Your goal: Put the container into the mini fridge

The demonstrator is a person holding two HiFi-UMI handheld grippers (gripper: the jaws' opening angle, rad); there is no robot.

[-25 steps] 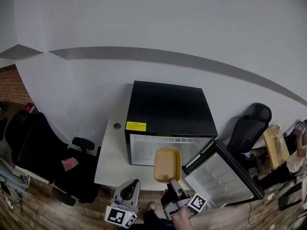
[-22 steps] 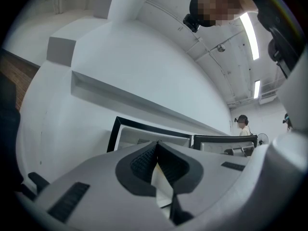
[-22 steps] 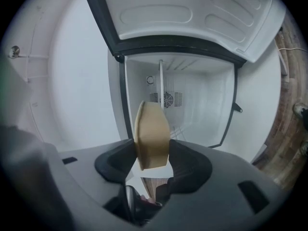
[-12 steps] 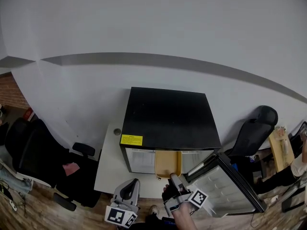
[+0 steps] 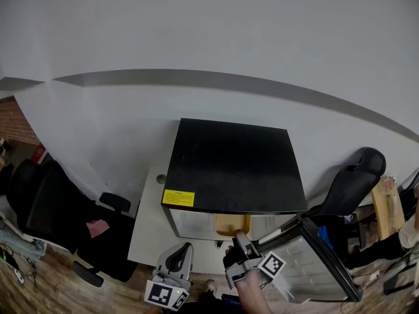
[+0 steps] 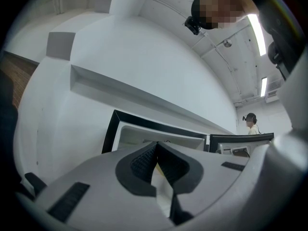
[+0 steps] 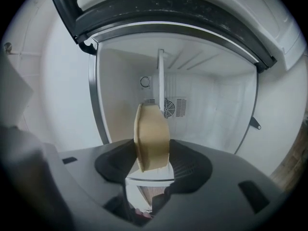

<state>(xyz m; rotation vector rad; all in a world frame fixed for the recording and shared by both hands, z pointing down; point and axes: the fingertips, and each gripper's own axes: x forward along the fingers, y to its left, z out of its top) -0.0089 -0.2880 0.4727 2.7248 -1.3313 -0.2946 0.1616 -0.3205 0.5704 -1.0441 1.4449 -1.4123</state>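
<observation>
1. The right claw [image 7: 154, 166] pinched a flat, tan plastic container [image 7: 152, 134] by its near rim, with one dark pad on each side.
2. The container reached out from the claw into the open front of the mini fridge [image 7: 211, 114], a black box with a white inside.
3. In the right gripper view the container showed its thin edge. A small fan grille [image 7: 172, 107] sat on the white back wall behind it.
4. In the head view only the near end of the container [image 5: 230, 224] stuck out from under the black top of the mini fridge [image 5: 232, 165]. The right claw [image 5: 239, 242] was just in front of it.
5. The fridge door [image 5: 314, 267] hung wide open on the right, with its pale inner side showing.
6. The left claw [image 6: 156, 150] had its dark pads pressed together at the tips, with nothing pinched between them. It pointed toward the mini fridge [image 6: 144, 129].
7. In the head view the left claw [image 5: 171, 273] sat low, beside the right claw, near the front edge of the table and not touching the fridge.
8. The fridge stood on a white table [image 5: 147, 224]. A yellow sticker [image 5: 178, 198] was on the fridge's front top edge.
9. A black office chair [image 5: 46, 201] stood to the left of the table, and another black chair [image 5: 353, 175] stood to the right.
</observation>
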